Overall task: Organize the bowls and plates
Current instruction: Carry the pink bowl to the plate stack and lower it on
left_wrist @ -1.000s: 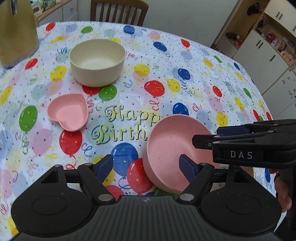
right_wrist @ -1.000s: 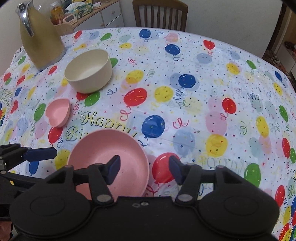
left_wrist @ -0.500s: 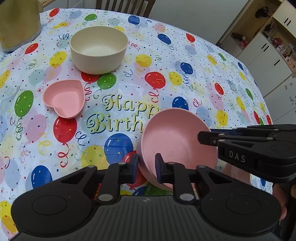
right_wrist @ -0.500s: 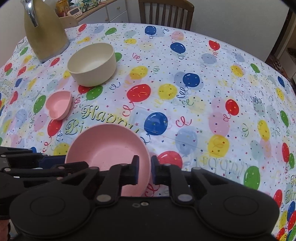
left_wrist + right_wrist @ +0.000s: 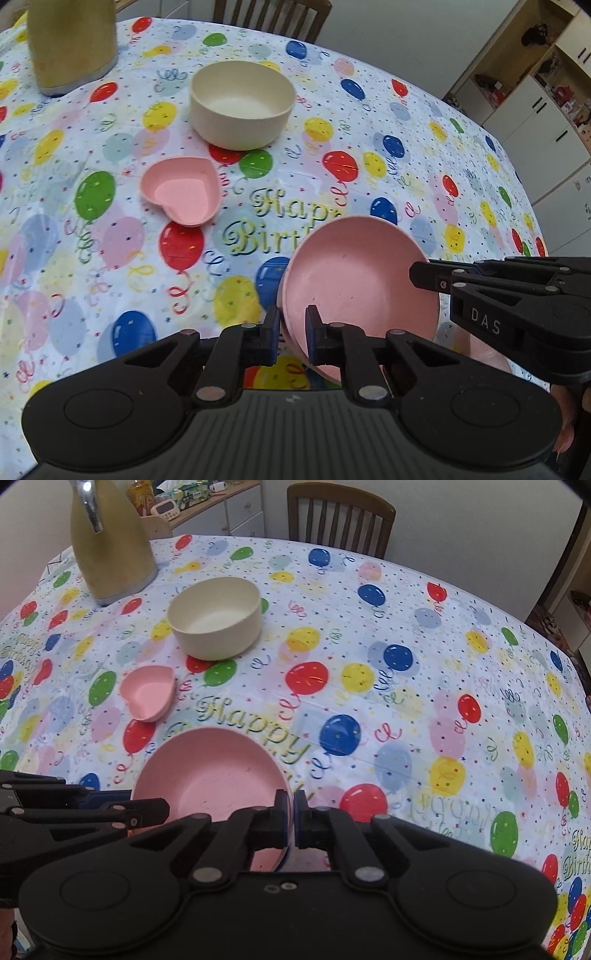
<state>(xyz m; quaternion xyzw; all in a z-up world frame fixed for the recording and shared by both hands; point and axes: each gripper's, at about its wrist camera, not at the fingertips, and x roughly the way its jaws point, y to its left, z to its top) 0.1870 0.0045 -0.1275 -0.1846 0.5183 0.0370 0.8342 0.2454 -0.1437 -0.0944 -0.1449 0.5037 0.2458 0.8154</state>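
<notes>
A round pink bowl (image 5: 354, 280) is gripped at two sides of its rim and sits tilted just above the balloon tablecloth (image 5: 110, 258). My left gripper (image 5: 291, 325) pinches its near-left rim, its jaws still closing, pads on the rim. My right gripper (image 5: 291, 812) is shut on the bowl's (image 5: 210, 775) right rim. Each gripper shows side-on in the other's view: the right gripper (image 5: 424, 275), the left gripper (image 5: 162, 810). A cream bowl (image 5: 242, 107) and a pink heart-shaped dish (image 5: 181, 194) stand farther back.
A tall mustard jug (image 5: 110, 542) stands at the far left of the table. A wooden chair (image 5: 340, 520) is behind the far edge. White cupboards (image 5: 535, 122) lie off to the right. The right half of the cloth (image 5: 443, 701) carries no dishes.
Both grippers went from wide open around the pink bowl's rim to closed on it. The bowl has tipped up and come off the cloth a little.
</notes>
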